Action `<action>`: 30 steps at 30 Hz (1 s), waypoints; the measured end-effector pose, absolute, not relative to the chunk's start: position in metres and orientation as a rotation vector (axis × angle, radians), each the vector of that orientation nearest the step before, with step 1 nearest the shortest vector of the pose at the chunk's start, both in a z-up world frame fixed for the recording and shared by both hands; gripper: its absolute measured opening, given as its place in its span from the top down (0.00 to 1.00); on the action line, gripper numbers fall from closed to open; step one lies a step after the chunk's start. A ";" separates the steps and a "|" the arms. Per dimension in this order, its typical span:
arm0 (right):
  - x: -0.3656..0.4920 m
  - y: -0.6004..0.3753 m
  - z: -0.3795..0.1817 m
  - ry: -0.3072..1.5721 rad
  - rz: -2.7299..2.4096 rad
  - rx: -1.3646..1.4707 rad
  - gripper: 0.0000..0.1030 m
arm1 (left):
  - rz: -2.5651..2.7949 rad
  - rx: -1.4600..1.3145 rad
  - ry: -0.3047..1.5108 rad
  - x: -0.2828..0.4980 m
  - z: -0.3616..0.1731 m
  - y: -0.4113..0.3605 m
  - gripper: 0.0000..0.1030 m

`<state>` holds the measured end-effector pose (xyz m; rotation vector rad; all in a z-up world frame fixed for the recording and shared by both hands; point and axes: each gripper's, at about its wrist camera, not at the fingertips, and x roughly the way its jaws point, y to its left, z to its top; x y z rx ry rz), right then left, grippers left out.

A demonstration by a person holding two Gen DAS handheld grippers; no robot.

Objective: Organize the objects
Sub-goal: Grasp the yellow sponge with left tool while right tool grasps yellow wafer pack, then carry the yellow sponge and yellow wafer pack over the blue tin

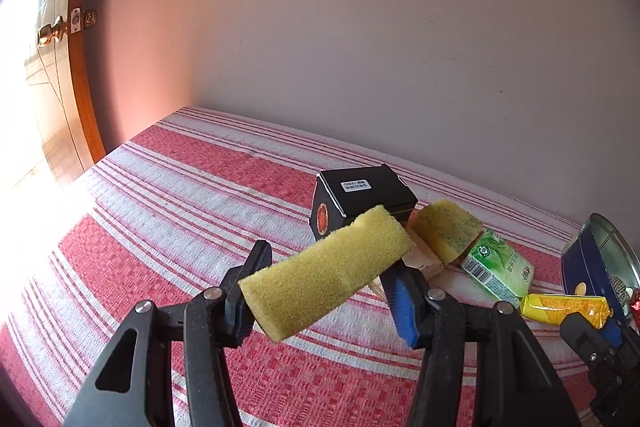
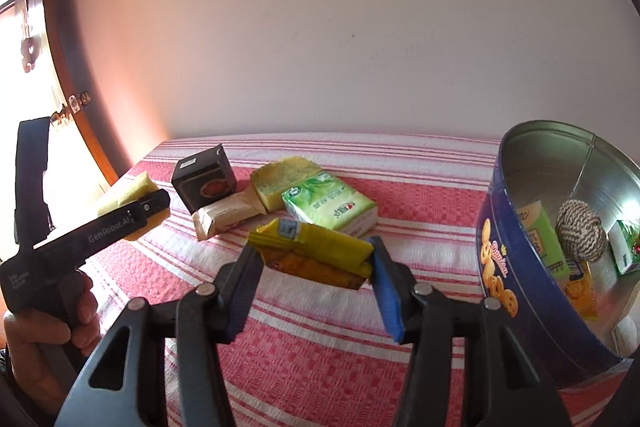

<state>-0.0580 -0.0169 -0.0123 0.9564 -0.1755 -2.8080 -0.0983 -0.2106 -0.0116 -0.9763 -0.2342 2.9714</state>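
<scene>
My left gripper [image 1: 326,269] is shut on a yellow sponge [image 1: 320,275] and holds it above the red-and-white striped cloth [image 1: 180,195]. In the right wrist view that left gripper [image 2: 132,215] shows at the left with the sponge [image 2: 128,189] in it, held by a person's hand [image 2: 40,339]. My right gripper [image 2: 316,255] is shut on a yellow snack packet [image 2: 320,247], lifted just off the cloth. To its right a blue round tin [image 2: 504,267] stands open and tilted toward the camera. Inside it are a rope ball [image 2: 580,231] and several small packs.
On the cloth behind the grippers lie a black box [image 2: 204,177], a second sponge [image 2: 280,175], a green tissue pack [image 2: 330,205] and a beige wrapped bar [image 2: 224,217]. A plain wall runs along the back. A wooden door [image 1: 80,75] stands at the left.
</scene>
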 end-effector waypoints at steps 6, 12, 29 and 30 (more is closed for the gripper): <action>-0.044 0.005 -0.002 -0.284 -2.770 0.876 0.49 | 2.962 -0.884 -0.226 -0.082 0.000 -0.202 0.45; -0.032 0.007 0.012 -0.273 -2.813 0.777 0.49 | 2.965 -0.814 -0.222 -0.076 0.000 -0.191 0.45; 0.004 0.012 0.031 -0.037 -2.997 0.559 0.49 | 2.963 -0.786 -0.140 -0.048 -0.002 -0.127 0.45; 0.008 0.013 0.032 -0.010 -3.008 0.542 0.49 | 2.961 -0.787 -0.140 -0.046 -0.001 -0.123 0.45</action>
